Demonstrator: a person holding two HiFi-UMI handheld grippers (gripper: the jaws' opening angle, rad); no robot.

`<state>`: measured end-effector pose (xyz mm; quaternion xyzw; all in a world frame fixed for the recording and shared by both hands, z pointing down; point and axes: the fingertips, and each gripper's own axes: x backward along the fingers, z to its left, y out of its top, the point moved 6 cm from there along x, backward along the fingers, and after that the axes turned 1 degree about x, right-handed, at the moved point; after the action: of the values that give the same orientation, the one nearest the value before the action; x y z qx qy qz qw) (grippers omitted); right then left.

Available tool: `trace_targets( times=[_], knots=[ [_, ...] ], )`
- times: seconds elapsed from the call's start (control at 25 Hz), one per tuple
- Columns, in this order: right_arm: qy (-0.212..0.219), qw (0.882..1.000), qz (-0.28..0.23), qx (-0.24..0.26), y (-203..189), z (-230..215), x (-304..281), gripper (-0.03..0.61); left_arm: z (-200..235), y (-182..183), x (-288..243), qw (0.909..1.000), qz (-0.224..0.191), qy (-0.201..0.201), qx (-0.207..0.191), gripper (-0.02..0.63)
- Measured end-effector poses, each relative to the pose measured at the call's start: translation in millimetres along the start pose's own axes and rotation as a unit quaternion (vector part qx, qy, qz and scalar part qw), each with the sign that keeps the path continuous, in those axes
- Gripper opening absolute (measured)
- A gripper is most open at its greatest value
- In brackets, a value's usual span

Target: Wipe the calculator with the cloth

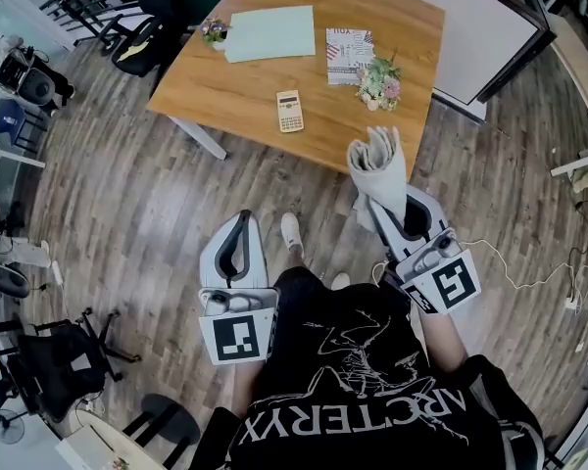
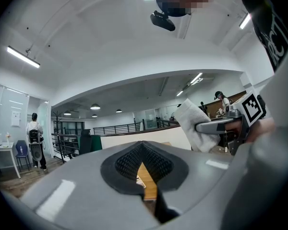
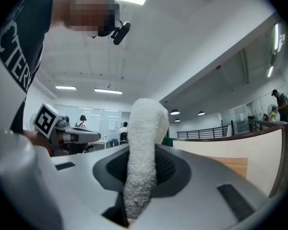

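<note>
A beige calculator (image 1: 289, 111) lies near the front of the wooden table (image 1: 225, 91). My right gripper (image 1: 391, 202) is shut on a folded white cloth (image 1: 379, 164), which sticks up past the jaws over the table's near edge. In the right gripper view the cloth (image 3: 142, 150) stands pinched between the pads. My left gripper (image 1: 242, 219) hangs over the floor short of the table, shut with nothing in it. In the left gripper view its fingertips (image 2: 143, 145) meet, and the cloth (image 2: 194, 123) shows to the right. The calculator appears in neither gripper view.
On the table lie a pale green sheet (image 1: 269, 33), a patterned booklet (image 1: 349, 45) and two small flower pots (image 1: 380, 82) (image 1: 214, 31). A white board (image 1: 485, 27) stands behind the table. Office chairs (image 1: 137, 42) are at the left, and a cable (image 1: 529, 280) runs across the floor at the right.
</note>
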<state>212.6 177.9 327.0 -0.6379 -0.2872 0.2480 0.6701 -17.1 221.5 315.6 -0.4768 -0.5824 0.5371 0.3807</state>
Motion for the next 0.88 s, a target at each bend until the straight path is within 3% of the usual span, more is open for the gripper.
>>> trace_targets(
  times=[0.12, 0.24, 0.64, 0.88],
  knots=[
    [0.0, 1.0, 0.001, 0.0, -5, -14, -30, 0.092, 17, -3, -28, 0.9999, -0.01, -0.002, -0.002, 0.009],
    [-0.002, 1.0, 0.004, 0.001, -9, -28, -72, 0.092, 44, -8, -64, 0.9998, 0.014, -0.011, 0.004, 0.009],
    [-0.037, 0.999, 0.017, 0.011, 0, -72, -232, 0.092, 166, -8, -190, 0.9974, 0.029, -0.065, -0.007, 0.009],
    [-0.058, 0.998, 0.03, 0.012, -2, -88, -266, 0.092, 192, -15, -231, 0.9953, 0.043, -0.087, 0.005, 0.009]
  ],
)
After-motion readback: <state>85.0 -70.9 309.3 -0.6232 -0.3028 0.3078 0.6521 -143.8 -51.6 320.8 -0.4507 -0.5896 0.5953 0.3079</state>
